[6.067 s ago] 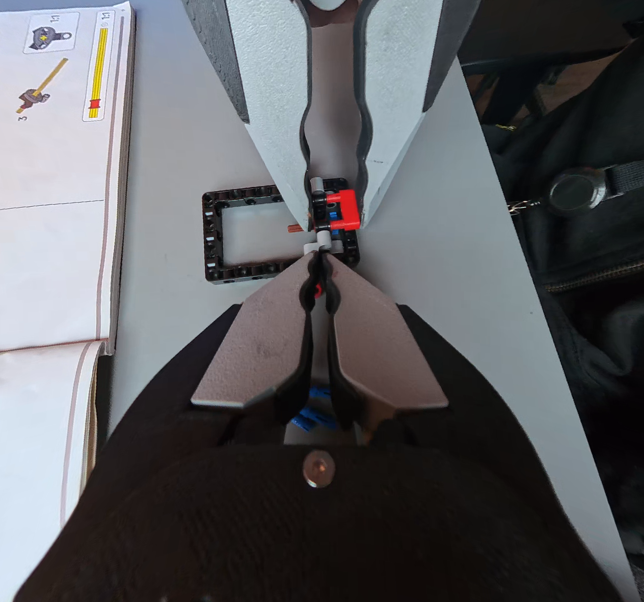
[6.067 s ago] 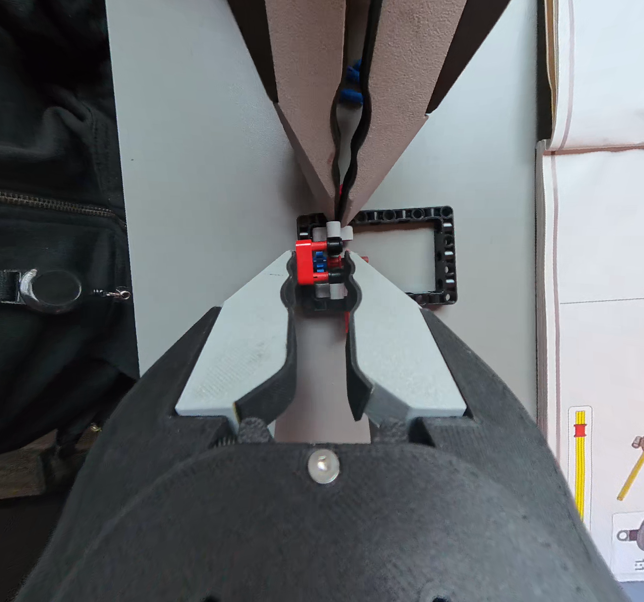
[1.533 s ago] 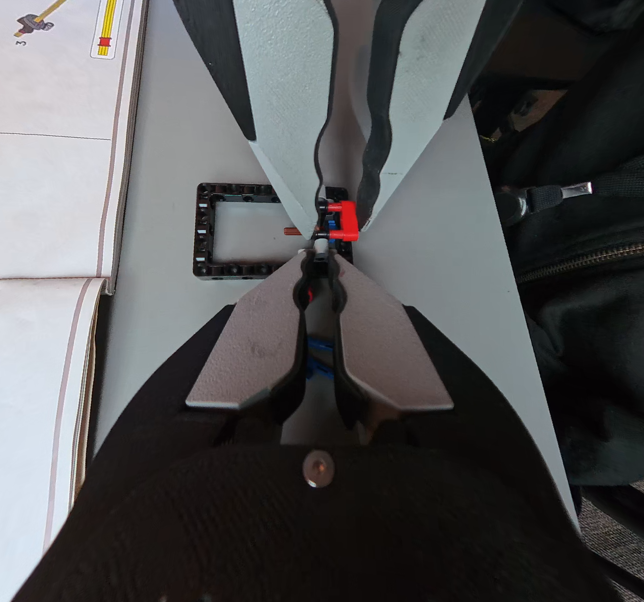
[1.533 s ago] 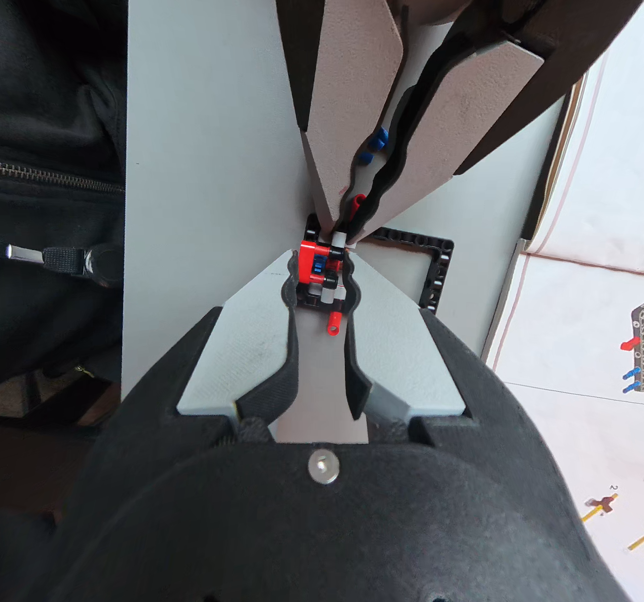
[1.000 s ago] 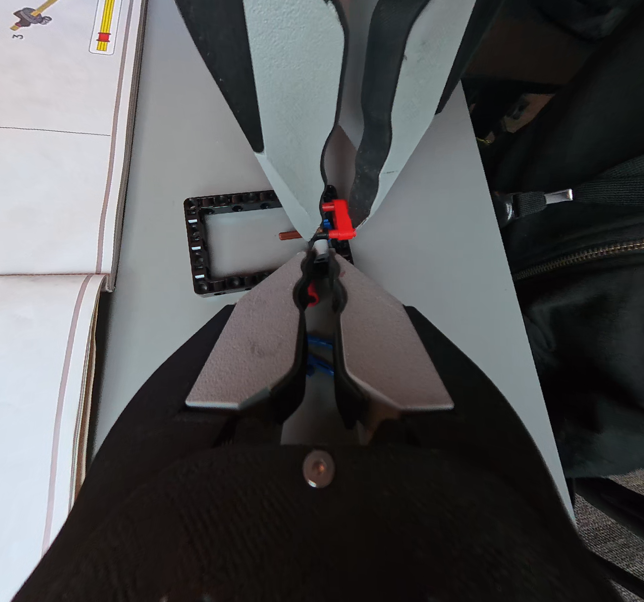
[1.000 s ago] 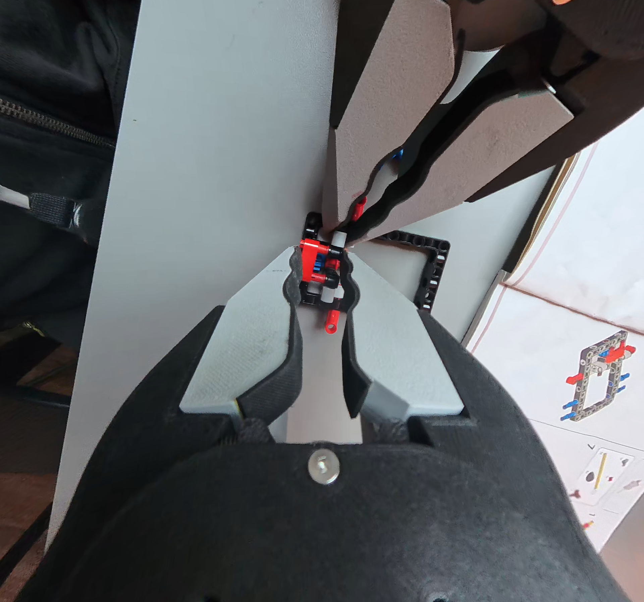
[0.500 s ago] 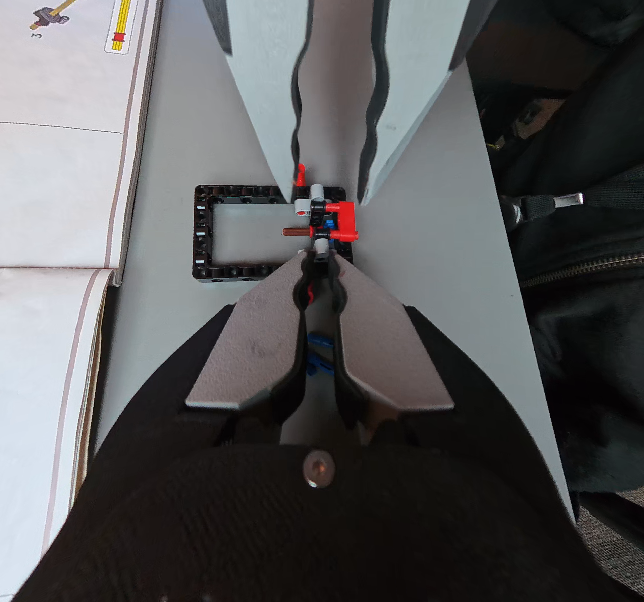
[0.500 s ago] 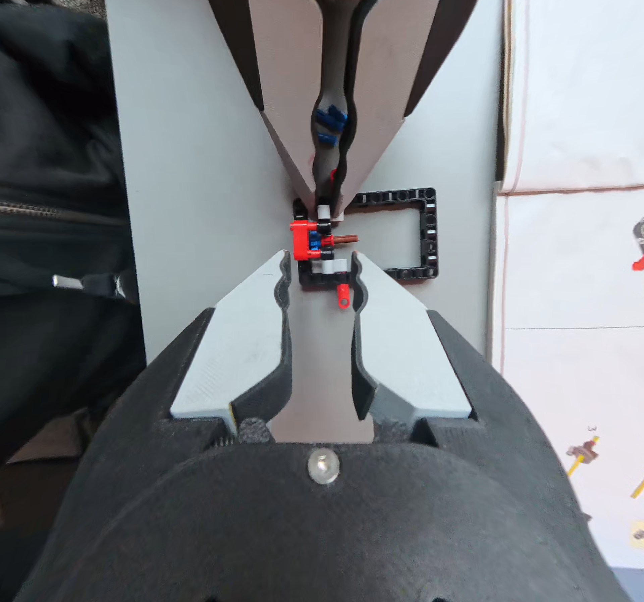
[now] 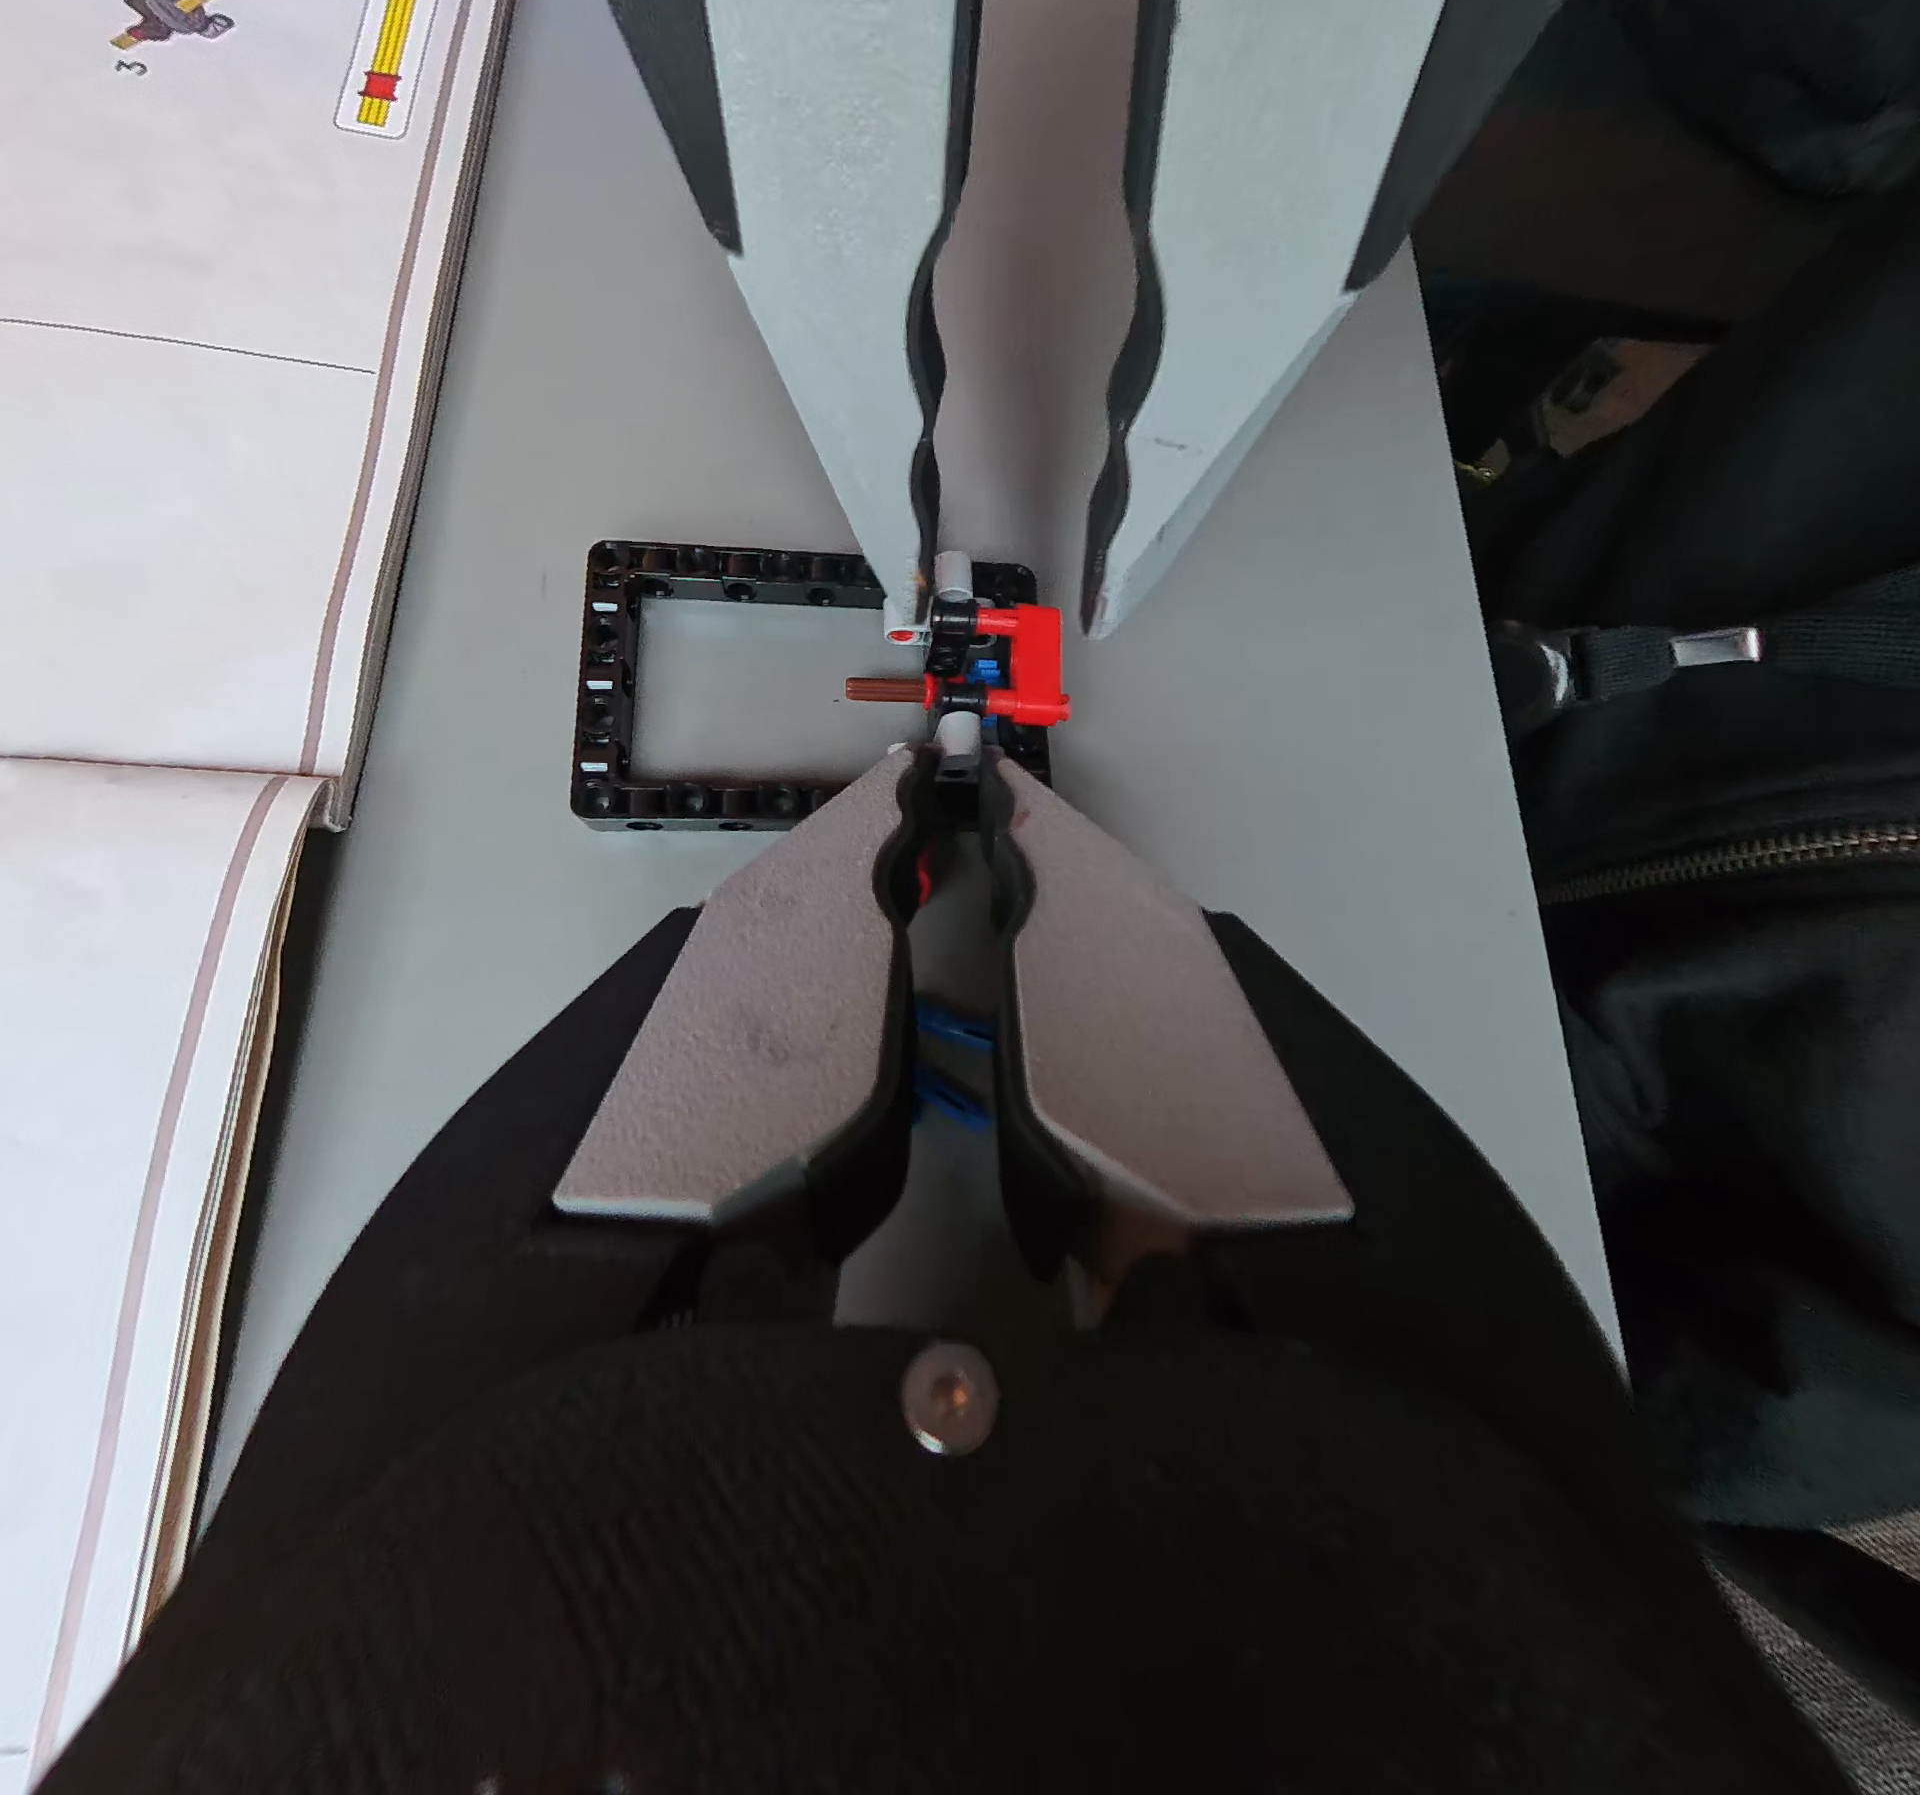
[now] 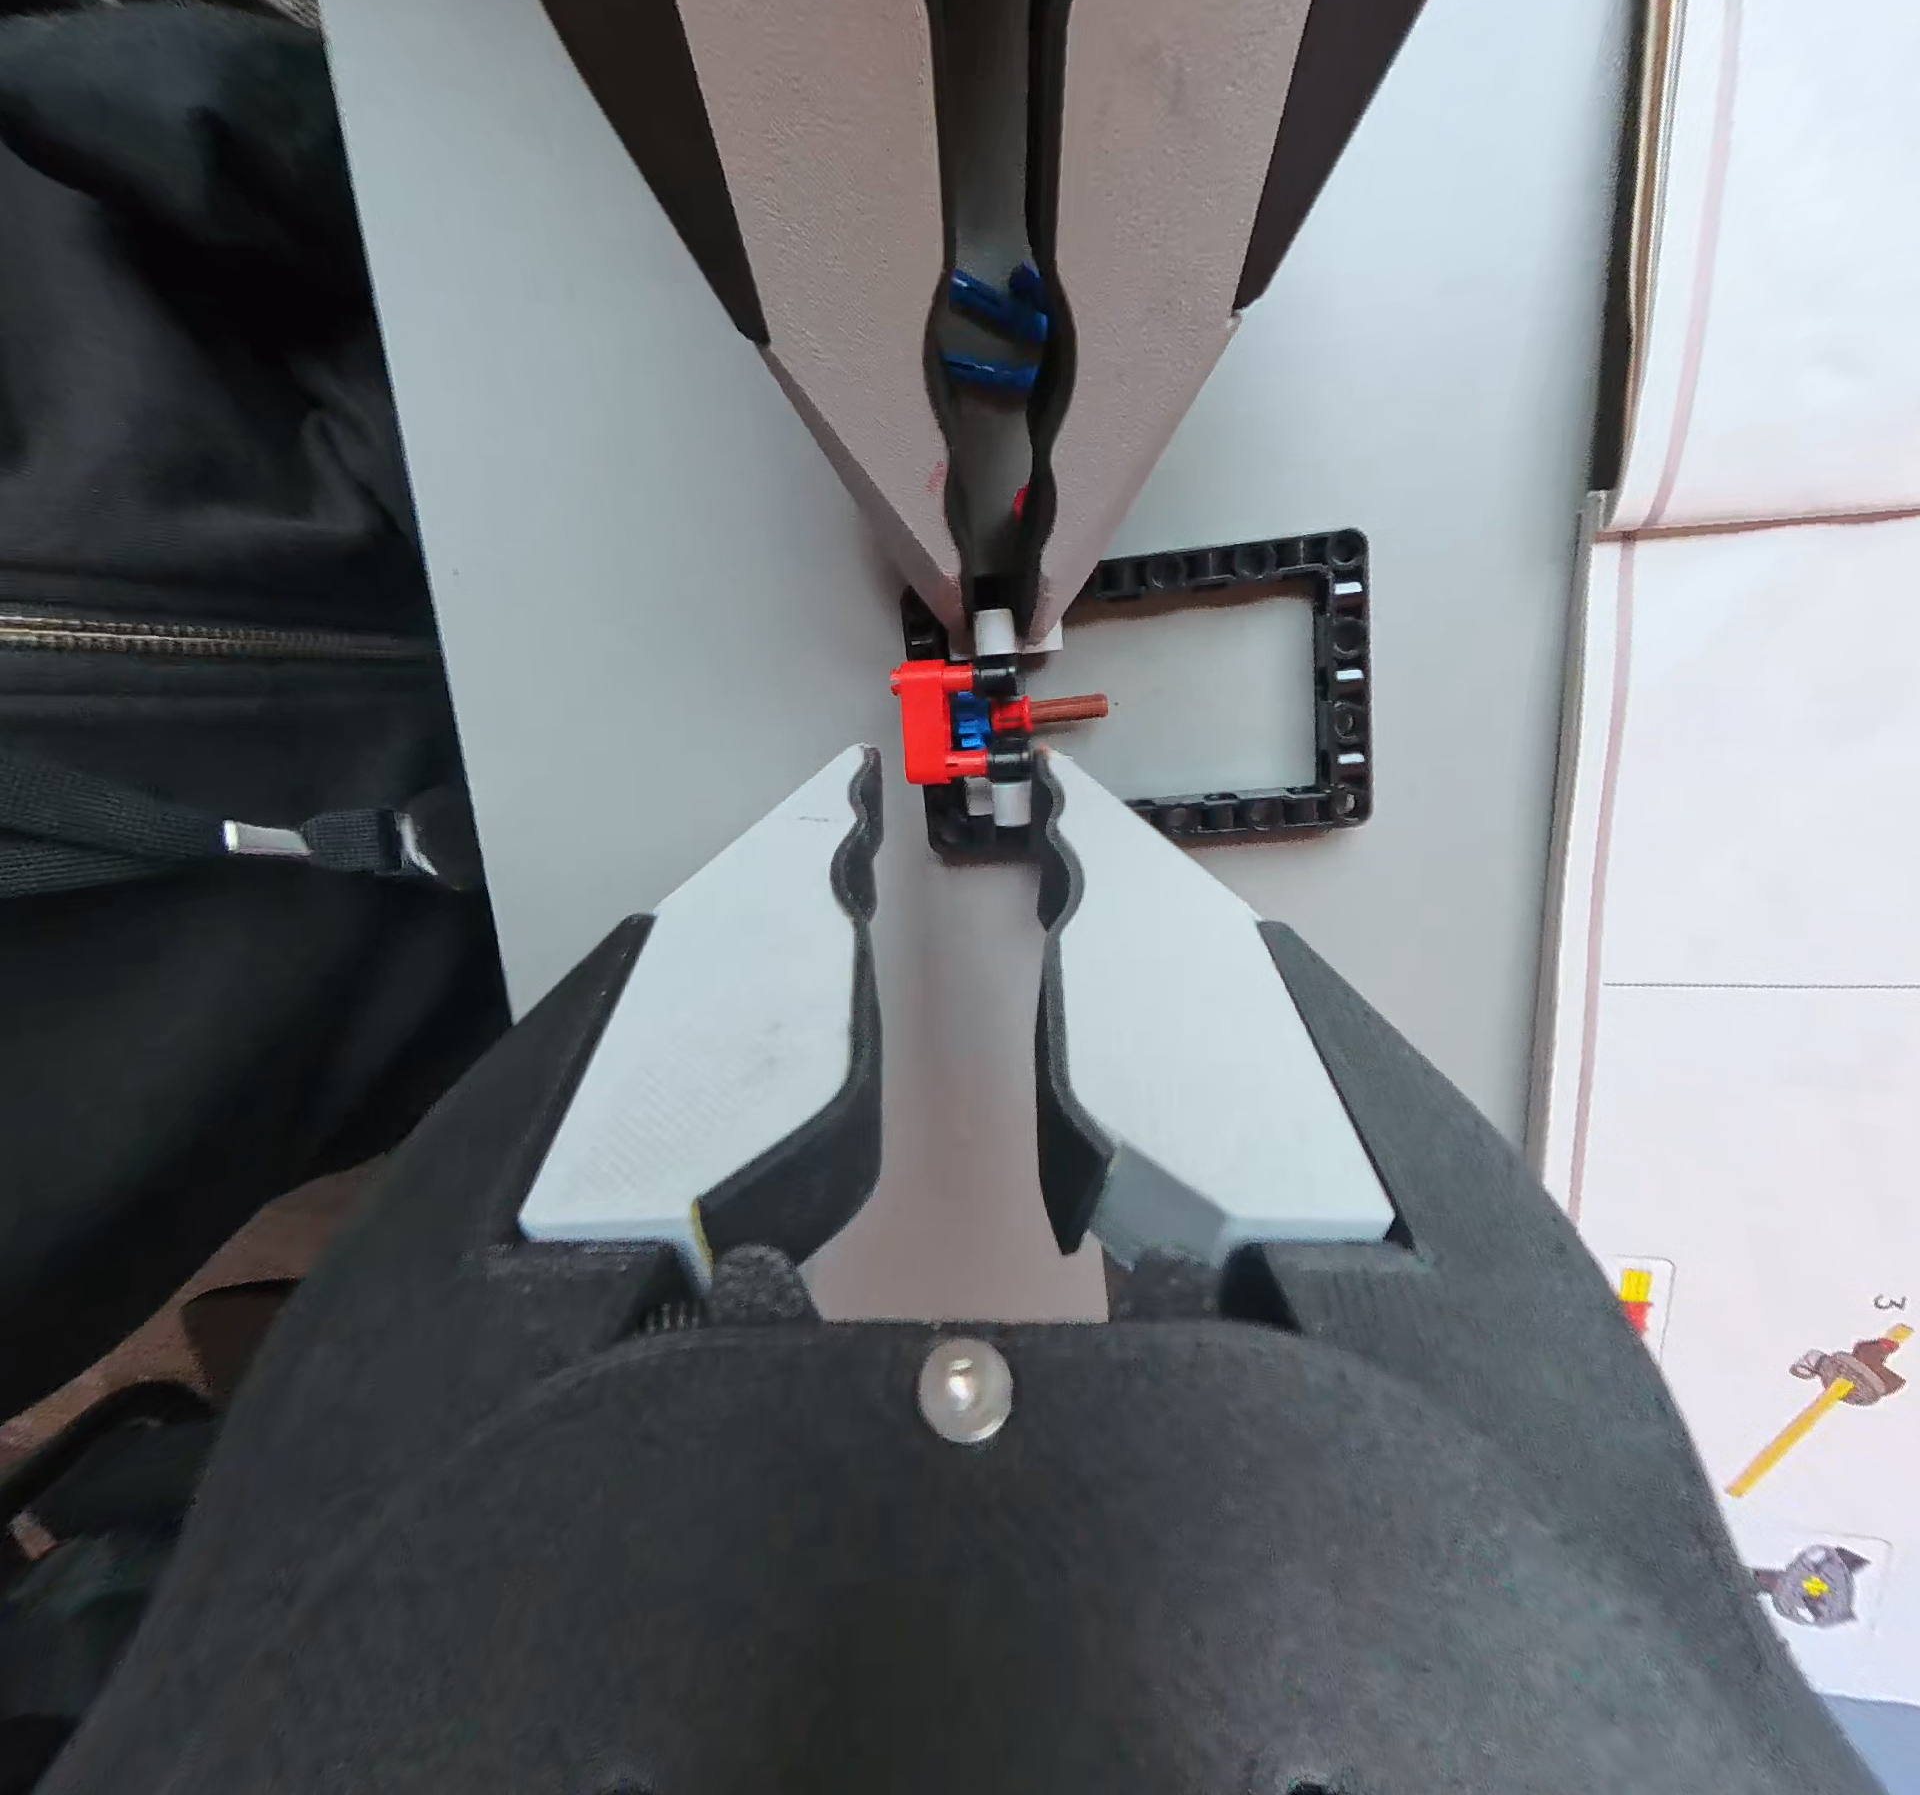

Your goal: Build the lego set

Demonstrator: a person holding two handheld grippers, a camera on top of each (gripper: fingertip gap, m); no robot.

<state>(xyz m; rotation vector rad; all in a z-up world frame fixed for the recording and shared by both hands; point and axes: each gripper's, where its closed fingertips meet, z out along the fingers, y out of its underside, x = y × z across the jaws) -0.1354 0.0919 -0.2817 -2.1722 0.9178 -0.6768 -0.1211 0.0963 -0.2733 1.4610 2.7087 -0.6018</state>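
A black rectangular lego frame lies flat on the grey table. On its right end sits a small assembly with a red piece, grey and black connectors and a brown axle that points into the frame. My left gripper is shut on the assembly's near grey and black end. My right gripper is open, one fingertip on each side of the assembly's other end and apart from the red piece. A small red part shows between the left fingers.
Two blue pins lie on the table under my left gripper. An open instruction booklet lies beside the frame. A black bag with a zip and a strap sits past the table's other edge. Both grippers' tips are close together, under 4 cm apart.
My right gripper has opened and let go of the red assembly, then levelled out. My left gripper keeps its grip, and the frame lies flat again.
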